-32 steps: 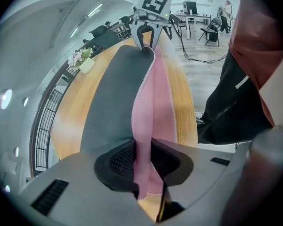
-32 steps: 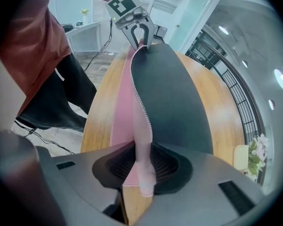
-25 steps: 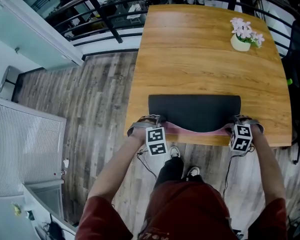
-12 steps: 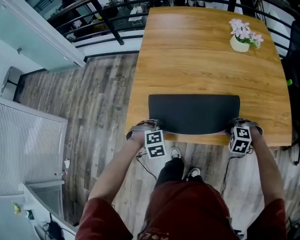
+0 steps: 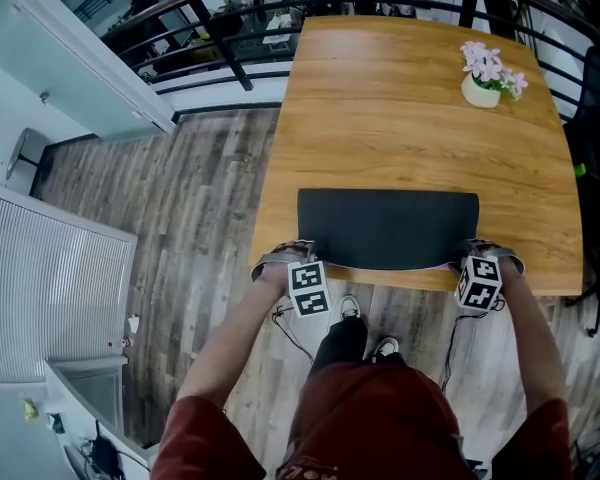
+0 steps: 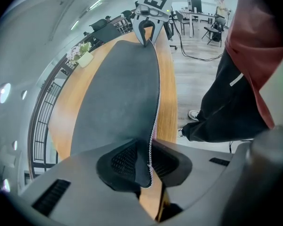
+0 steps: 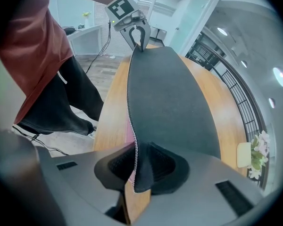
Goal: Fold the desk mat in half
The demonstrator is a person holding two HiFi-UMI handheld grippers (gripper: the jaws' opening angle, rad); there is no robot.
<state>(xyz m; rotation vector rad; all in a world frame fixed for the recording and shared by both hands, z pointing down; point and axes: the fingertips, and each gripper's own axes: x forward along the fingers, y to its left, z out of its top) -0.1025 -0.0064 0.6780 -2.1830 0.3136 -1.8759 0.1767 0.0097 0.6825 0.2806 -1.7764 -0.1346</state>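
A dark grey desk mat (image 5: pixel 388 228) with a pink underside lies flat near the front edge of the wooden table (image 5: pixel 420 118). My left gripper (image 5: pixel 306 254) pinches its near left corner and has just been closing on it. In the left gripper view the mat's corner (image 6: pixel 144 173) sits pressed between the pads of that gripper (image 6: pixel 148 166). My right gripper (image 5: pixel 470 254) has just closed on the near right corner; the right gripper view shows the mat (image 7: pixel 170 98) clamped in its jaws (image 7: pixel 136 166). Both grippers point steeply down.
A white pot of pink flowers (image 5: pixel 485 78) stands at the table's far right. A dark railing (image 5: pixel 220 48) runs behind the table. The person's legs and shoes (image 5: pixel 365 338) stand just below the front edge, over plank flooring (image 5: pixel 200 198).
The wide pink band along the mat's near edge has shrunk to a thin line as the edge settled. Both grippers' jaws have closed on the near corners.
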